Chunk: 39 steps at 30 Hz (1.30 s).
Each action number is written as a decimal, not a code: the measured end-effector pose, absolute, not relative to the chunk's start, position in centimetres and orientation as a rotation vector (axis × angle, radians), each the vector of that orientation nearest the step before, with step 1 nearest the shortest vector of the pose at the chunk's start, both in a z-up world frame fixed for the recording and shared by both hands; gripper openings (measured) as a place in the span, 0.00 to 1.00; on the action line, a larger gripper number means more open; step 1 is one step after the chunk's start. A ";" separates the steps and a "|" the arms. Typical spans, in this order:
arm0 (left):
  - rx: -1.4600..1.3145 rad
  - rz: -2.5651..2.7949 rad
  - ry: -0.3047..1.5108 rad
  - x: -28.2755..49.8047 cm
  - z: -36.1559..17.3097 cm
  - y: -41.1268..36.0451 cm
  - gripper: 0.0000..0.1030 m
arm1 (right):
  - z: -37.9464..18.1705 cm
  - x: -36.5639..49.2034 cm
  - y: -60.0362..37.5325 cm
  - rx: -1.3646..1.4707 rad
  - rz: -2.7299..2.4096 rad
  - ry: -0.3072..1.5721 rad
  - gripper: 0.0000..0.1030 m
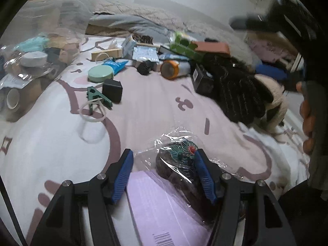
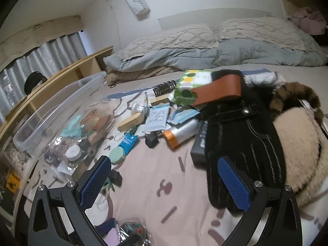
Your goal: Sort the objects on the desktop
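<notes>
My left gripper (image 1: 163,157) is open, its blue pads on either side of a clear plastic packet (image 1: 180,160) holding a dark item with a green and red ornament; the packet lies on a lilac card (image 1: 164,209) and touches the right pad. My right gripper (image 2: 164,168) is open and empty above the bedspread, its right finger over a black striped glove (image 2: 246,143). The glove also shows in the left wrist view (image 1: 235,90). The packet shows at the bottom of the right wrist view (image 2: 133,231).
A clear plastic bin (image 2: 61,112) with sorted items stands at the left. Scattered on the bed: green round tin (image 1: 100,73), black box (image 1: 112,90), green clip (image 1: 98,98), orange-capped silver bottle (image 2: 180,133), brown case (image 2: 219,90), beige furry item (image 2: 297,153).
</notes>
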<state>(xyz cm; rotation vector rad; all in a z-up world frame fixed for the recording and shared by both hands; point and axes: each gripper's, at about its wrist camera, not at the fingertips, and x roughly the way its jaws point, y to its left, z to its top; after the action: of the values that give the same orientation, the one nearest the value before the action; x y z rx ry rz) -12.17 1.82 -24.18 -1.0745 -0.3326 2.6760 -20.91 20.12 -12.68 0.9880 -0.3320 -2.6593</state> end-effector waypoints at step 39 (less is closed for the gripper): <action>-1.074 2.897 -0.364 -5.1 -21.1 -2.0 0.88 | -21.4 -11.1 14.8 1.350 -2.405 0.147 1.00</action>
<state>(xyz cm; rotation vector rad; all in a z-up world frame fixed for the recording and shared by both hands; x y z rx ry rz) -5.14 -1.98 -21.05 -1.0743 -0.3637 2.8970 -11.07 14.76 -21.44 1.3504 0.1470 -2.4049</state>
